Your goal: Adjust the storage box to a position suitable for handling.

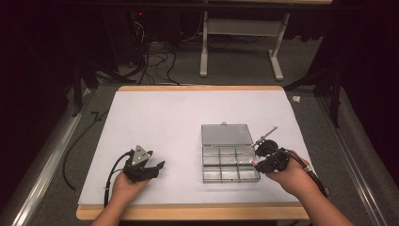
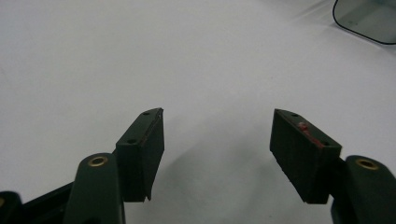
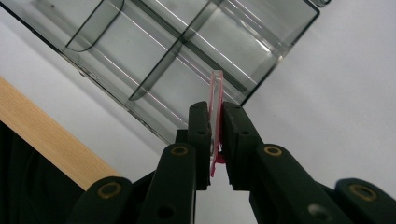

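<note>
White tabletop (image 1: 155, 122) on a wood-edged board, dark room behind. Right claw (image 3: 215, 122) pinching a thin, clear strip with pink edges (image 3: 216, 100), held on edge just above the near rim of the open compartment box (image 3: 154, 46). Probably very light, stiff yet brittle, slick on its flat faces; best gripped across those faces near one end, as now, with gentle pressure. Narrow, transparent, pink-tinted along its borders. Left claw (image 2: 217, 140) spread wide, empty, over bare tabletop, well apart from the box.
</note>
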`<state>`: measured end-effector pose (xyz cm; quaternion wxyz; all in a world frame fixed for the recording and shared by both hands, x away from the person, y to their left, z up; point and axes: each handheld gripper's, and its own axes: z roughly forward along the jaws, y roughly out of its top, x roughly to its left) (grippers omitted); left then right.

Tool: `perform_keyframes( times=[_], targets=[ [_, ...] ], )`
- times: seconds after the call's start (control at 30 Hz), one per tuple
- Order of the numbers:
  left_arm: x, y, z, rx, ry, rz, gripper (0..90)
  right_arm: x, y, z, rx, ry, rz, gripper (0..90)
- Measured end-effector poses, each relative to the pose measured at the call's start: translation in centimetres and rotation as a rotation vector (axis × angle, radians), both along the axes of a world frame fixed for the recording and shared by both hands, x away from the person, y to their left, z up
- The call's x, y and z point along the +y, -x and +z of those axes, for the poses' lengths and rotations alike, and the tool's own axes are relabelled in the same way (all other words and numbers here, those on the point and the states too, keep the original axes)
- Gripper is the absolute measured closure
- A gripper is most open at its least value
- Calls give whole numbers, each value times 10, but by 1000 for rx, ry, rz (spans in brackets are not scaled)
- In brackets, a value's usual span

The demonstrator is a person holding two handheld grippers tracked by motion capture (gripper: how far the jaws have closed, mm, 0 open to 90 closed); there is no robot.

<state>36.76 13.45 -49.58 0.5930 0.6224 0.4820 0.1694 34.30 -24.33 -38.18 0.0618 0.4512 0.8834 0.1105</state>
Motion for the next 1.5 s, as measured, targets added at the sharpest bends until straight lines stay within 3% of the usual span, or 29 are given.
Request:
perform_keyframes(
  times=[0.47,0.5,0.73,1.5],
  targets=[
    [0,0,0,1,0,-1,357,26,-5,-5,6,2,53,833],
    [0,0,0,1,0,-1,357,29,-4,-5,23,-1,21,833],
    [0,0,0,2,3,-2,357,44,-8,-9,11,-13,91,833],
    [0,0,0,4,-1,-4,357,84,-16,-19,31,-22,158,833]
  ],
)
